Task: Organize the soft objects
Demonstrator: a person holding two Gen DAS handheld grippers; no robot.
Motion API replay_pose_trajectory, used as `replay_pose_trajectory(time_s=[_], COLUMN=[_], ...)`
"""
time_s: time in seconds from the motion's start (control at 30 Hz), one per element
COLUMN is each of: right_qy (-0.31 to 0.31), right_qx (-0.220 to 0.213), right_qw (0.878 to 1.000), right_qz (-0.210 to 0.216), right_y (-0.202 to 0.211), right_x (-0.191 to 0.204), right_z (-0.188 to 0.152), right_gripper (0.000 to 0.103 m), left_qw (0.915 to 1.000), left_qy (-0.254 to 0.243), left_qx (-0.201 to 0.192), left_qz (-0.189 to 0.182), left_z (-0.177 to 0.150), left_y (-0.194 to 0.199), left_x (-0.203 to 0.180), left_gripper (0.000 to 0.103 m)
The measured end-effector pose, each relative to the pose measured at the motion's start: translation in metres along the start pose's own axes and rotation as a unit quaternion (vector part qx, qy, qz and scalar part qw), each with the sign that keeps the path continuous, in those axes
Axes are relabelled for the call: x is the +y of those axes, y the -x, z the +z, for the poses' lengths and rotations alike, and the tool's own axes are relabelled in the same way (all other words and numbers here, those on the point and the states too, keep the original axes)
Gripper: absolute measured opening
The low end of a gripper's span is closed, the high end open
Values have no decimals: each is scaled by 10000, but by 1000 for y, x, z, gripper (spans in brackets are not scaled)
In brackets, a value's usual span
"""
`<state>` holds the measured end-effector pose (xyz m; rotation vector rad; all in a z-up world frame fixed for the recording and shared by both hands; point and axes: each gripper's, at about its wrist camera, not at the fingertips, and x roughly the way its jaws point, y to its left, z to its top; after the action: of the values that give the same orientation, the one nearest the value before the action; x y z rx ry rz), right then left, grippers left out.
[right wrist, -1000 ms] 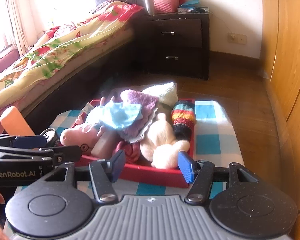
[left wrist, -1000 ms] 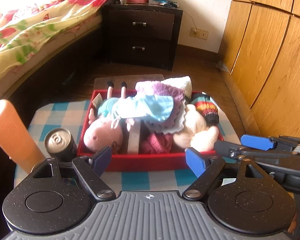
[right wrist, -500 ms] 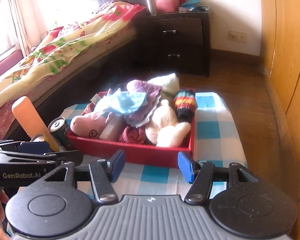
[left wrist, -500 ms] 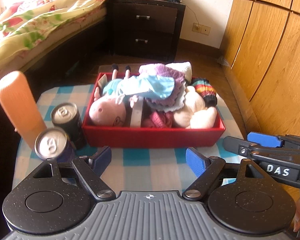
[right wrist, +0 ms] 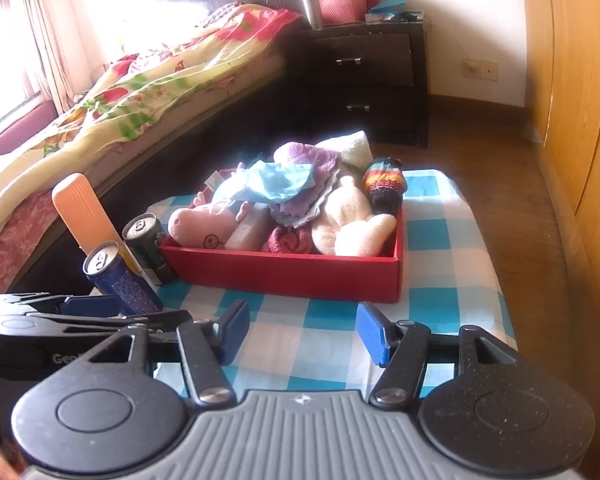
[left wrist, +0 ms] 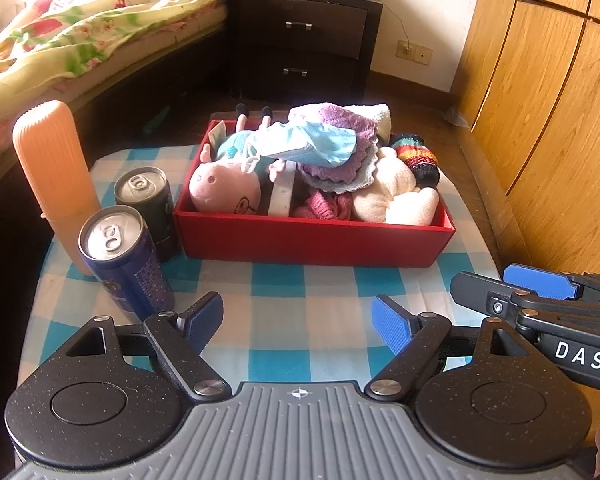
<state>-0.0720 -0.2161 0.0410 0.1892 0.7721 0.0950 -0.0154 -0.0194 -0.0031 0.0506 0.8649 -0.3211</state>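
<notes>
Both cameras have drawn back from the red box (left wrist: 312, 240) since a moment ago: more of the checked surface (left wrist: 300, 288) now shows in front of it, and a second can, the blue can (left wrist: 126, 260), has come fully into the left of the left-wrist frame, with the box sitting higher, near mid-frame.

The box stands in the centre of the surface, heaped with soft things: a pink pig plush (left wrist: 224, 188) at its left end, a cream plush (left wrist: 396, 196) at its right, a purple knit (left wrist: 340, 148) piled behind, a light blue cloth (left wrist: 308, 144) draped on top, and a striped knit piece (left wrist: 414, 156) at the far right corner. Left of the box stand an orange bottle (left wrist: 54, 172), a dark can (left wrist: 146, 200) and the blue can.

The left tongs (left wrist: 298, 322) are spread wide at the bottom of their frame, holding nothing, over bare cloth. The right tongs (right wrist: 300, 332) are likewise spread and empty, touching nothing.
</notes>
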Motion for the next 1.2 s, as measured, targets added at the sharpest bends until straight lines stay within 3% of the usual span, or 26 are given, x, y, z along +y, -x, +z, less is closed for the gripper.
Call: replay_pose_trajectory(time_s=[0.37,0.8,1.2], right_qy=[2,-48,-90], right_qx=[-77,-131,-156], right_qw=[9997,9996,9996], right_qz=[-221,-230,-225], right_y=[-2,-2,-2], right_x=[2,3,3], right_z=[0,-2,-1], right_gripper=[37,37,37], left_qw=[10000,9994,9991], left_qy=[68,-6,-35], left_qx=[6,-88,-175], left_qz=[40,335,393], left_z=[1,0,1], left_y=[-2,-1,1], left_x=[-1,-5,-6], left_gripper=[80,79,79])
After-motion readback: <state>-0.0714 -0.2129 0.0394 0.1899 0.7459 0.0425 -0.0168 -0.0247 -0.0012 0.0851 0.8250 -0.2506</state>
